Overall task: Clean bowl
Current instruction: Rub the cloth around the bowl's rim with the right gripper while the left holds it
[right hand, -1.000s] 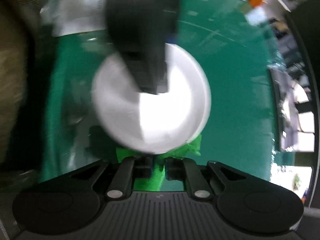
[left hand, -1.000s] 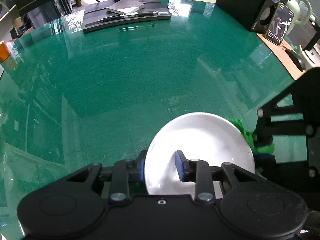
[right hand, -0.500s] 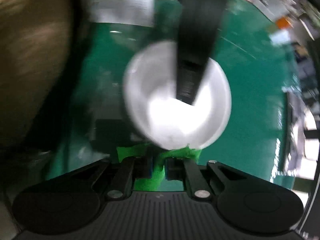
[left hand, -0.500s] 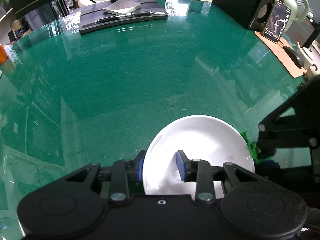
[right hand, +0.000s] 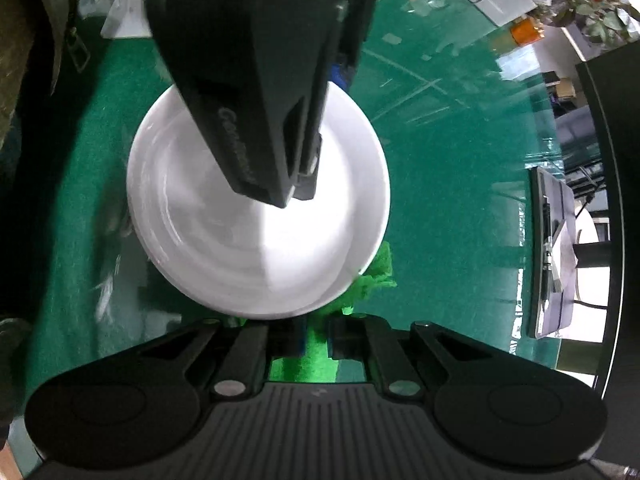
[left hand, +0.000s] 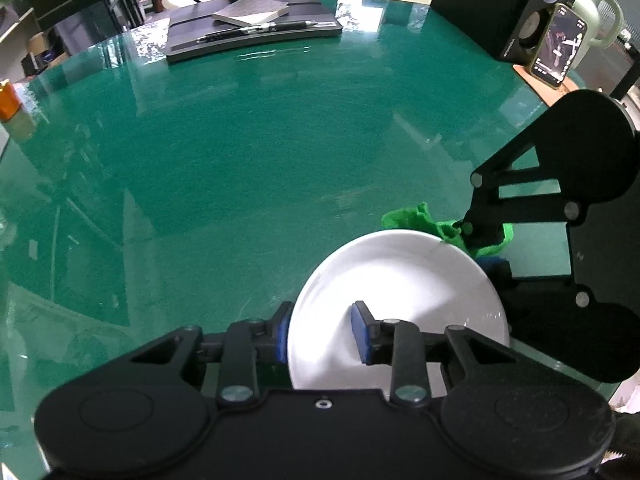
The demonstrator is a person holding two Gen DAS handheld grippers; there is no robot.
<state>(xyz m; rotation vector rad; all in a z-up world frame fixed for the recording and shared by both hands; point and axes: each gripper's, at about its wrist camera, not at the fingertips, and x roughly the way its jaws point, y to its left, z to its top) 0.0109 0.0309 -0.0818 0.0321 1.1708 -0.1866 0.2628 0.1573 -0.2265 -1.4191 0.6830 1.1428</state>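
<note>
A white bowl point(left hand: 400, 280) is held just above the green table, its near rim clamped by my left gripper point(left hand: 320, 332), one blue pad inside and one outside. From the right wrist view the same bowl point(right hand: 224, 240) fills the middle, with the left gripper's black body over its top half. My right gripper point(right hand: 316, 336) is shut on a bright green cloth point(right hand: 316, 360), which bunches against the bowl's outer edge. In the left wrist view that cloth point(left hand: 416, 220) shows behind the bowl's far right rim, under the right gripper's black linkage.
The green glass-topped table point(left hand: 240, 152) stretches ahead. A dark tray with a notebook and pen point(left hand: 252, 24) lies at the far edge. A speaker and phone point(left hand: 556, 48) stand far right, and an orange object point(left hand: 8, 100) far left. A person's sleeve point(right hand: 36, 40) is at left.
The right gripper and cloth have shifted around the bowl's far right rim, and more cloth now shows there. The left gripper keeps its hold on the bowl.
</note>
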